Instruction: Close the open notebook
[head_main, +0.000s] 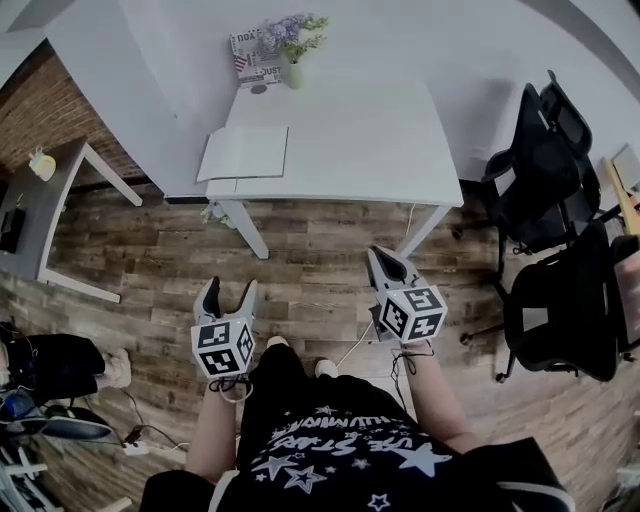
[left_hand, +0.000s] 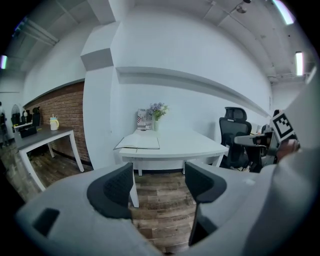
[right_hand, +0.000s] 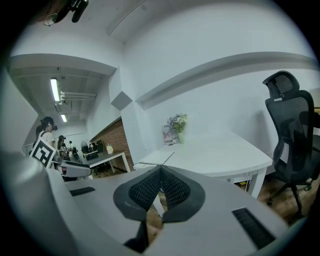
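An open white notebook (head_main: 244, 153) lies flat on the left part of the white table (head_main: 370, 150), its near edge at the table's front edge. It also shows in the left gripper view as the notebook (left_hand: 138, 142) and in the right gripper view as the notebook (right_hand: 156, 158). Both grippers hang over the wooden floor, well short of the table. My left gripper (head_main: 226, 297) is open with nothing between its jaws. My right gripper (head_main: 388, 268) is shut and empty, its pads meeting in the right gripper view (right_hand: 161, 187).
A vase of flowers (head_main: 293, 48) and a printed card (head_main: 255, 57) stand at the table's far edge. Two black office chairs (head_main: 555, 260) stand to the right. A second desk (head_main: 50, 215) stands to the left by a brick wall. Cables lie on the floor.
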